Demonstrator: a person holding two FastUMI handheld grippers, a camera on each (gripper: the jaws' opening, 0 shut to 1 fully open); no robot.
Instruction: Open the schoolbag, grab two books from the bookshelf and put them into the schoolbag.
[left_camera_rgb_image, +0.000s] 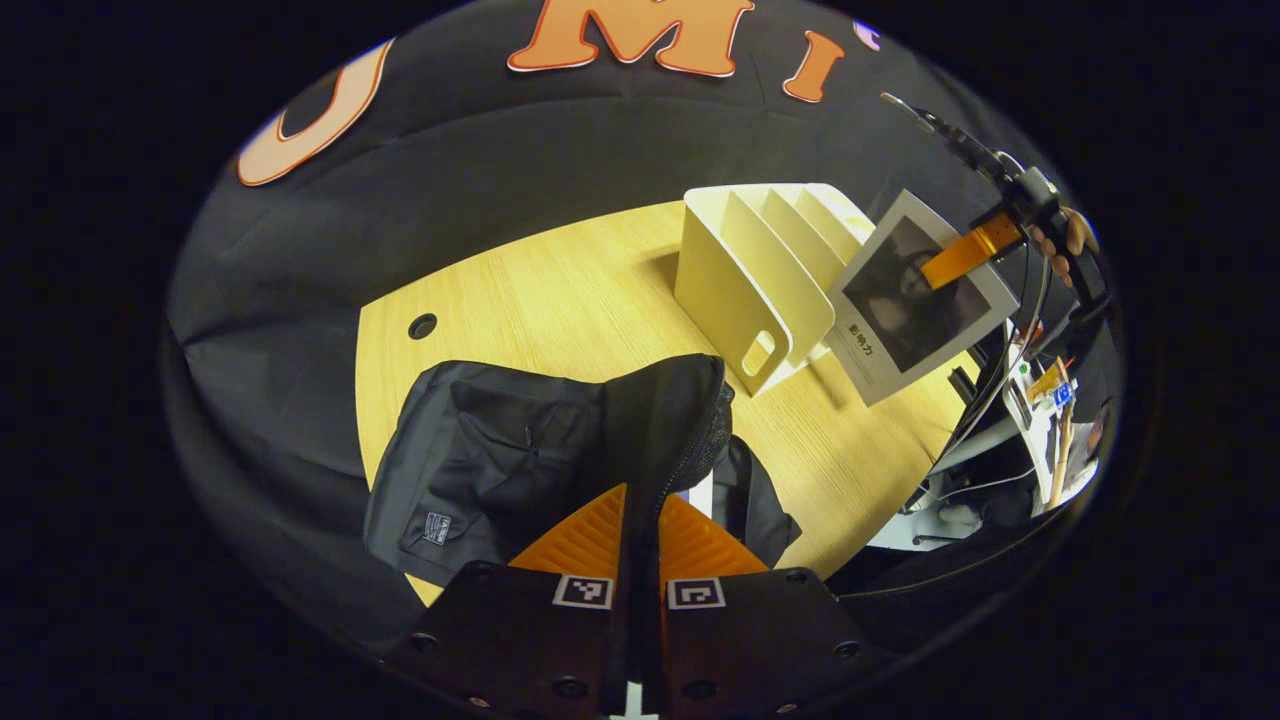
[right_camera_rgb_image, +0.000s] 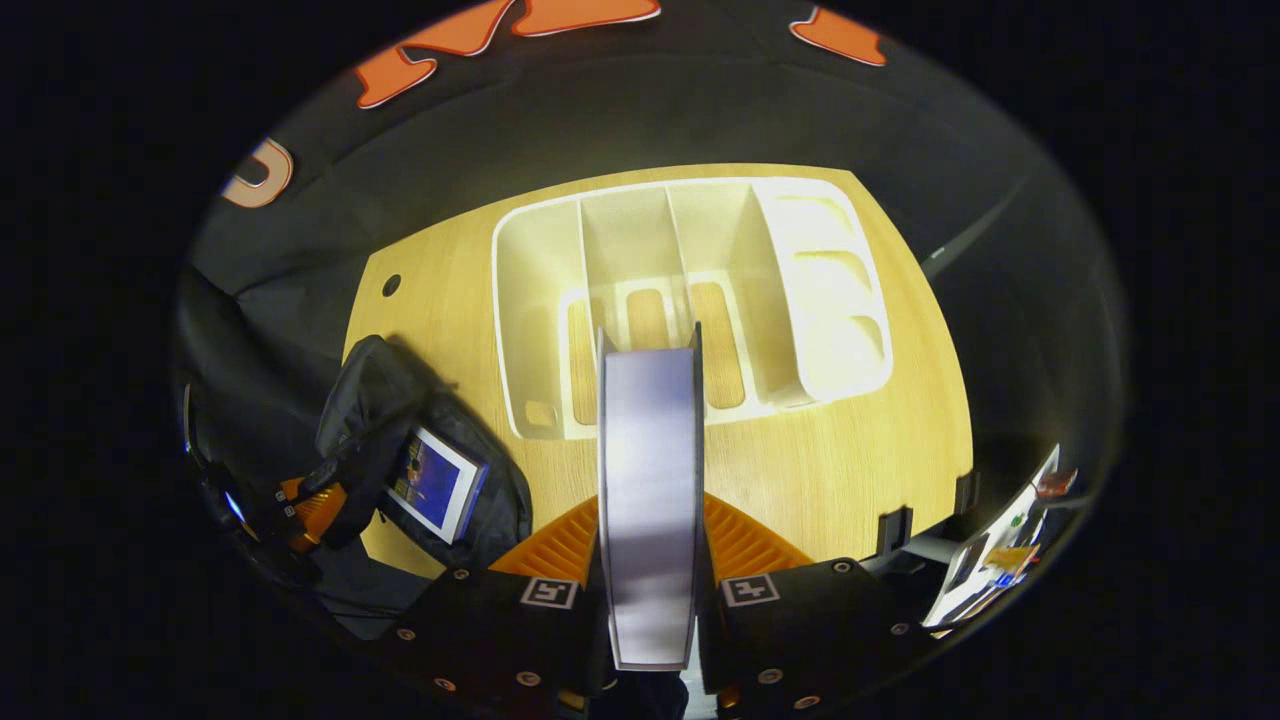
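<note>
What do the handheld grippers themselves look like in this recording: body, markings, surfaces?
Each gripper, left and right, has a black body studded with screws, carrying two square black-and-white fiducial tags. The jaws' inner faces are ribbed. Thin dark cables trail from the right gripper seen in the left gripper view.

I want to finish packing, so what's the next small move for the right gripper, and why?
Probably carry the book left toward the schoolbag. The right gripper grips it above the bookshelf, and the left gripper holds the bag's flap up, one book already inside.

On the table (right_camera_rgb_image: 850, 460), the schoolbag (right_camera_rgb_image: 370, 400) is set left of the bookshelf (right_camera_rgb_image: 690, 300); one book (right_camera_rgb_image: 435, 482) is lodged in the schoolbag.
</note>
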